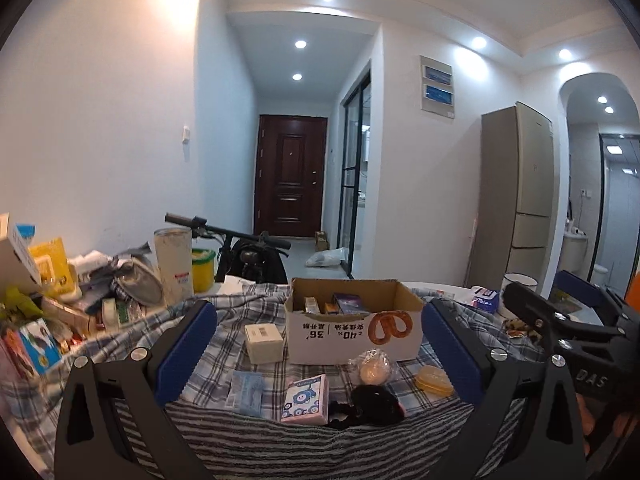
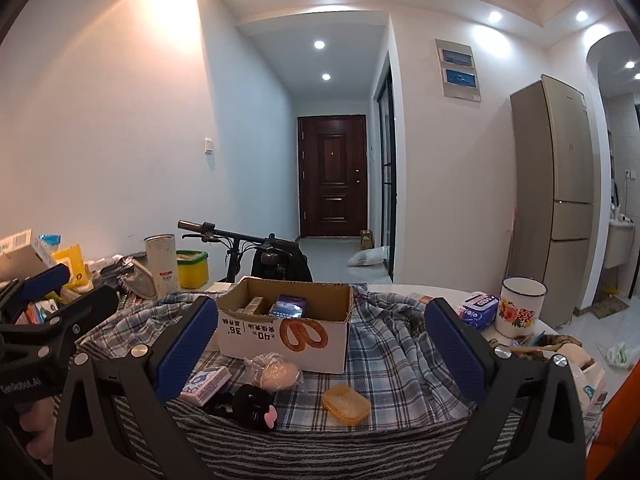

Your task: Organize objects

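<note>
Several small boxes already sit in the cardboard box point(image 2: 284, 332). The tissue pack point(image 1: 306, 398), soap case point(image 2: 346, 398) and black toy point(image 2: 254, 404) remain near the tabletop's front edge. Left gripper point(image 1: 320, 344) and right gripper point(image 2: 320, 344) both spread wide, empty.

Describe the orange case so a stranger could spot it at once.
Find the cardboard box on the plaid cloth. In front of it, toward its right corner, lies the orange case. It is flat, translucent and rounded, unlike the black plush and bagged ball to its left.

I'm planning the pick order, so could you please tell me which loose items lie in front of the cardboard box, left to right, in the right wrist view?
Pink tissue pack → black plush toy → orange soap case.
</note>
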Tool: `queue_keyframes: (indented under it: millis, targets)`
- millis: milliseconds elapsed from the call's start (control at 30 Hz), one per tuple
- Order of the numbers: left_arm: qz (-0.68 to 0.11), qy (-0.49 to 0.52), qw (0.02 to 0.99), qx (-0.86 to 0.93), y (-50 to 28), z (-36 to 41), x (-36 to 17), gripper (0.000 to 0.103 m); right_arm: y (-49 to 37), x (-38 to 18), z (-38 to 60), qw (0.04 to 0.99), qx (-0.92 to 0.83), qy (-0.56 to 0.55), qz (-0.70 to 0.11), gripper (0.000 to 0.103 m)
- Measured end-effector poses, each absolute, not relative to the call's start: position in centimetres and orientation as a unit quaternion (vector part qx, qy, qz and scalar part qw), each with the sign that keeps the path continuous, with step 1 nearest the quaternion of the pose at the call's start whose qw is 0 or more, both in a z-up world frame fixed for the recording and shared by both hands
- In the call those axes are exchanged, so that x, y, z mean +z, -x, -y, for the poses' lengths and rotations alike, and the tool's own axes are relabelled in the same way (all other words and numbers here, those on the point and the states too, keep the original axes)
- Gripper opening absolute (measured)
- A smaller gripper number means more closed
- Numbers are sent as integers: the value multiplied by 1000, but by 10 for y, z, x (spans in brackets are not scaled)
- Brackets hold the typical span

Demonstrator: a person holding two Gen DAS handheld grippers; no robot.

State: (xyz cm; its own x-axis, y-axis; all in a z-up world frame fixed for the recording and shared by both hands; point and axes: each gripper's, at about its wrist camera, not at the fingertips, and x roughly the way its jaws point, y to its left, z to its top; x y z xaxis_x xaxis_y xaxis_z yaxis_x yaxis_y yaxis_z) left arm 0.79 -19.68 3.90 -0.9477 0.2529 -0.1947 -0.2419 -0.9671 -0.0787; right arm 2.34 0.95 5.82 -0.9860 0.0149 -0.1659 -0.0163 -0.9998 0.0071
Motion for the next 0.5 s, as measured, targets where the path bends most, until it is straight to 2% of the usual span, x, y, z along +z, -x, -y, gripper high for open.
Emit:
queue_keyframes:
  millis: [500]
  targets:
    - [16, 77, 110, 991, 6, 199, 3, 103, 3, 15, -10, 2, 996, 84, -29, 103]
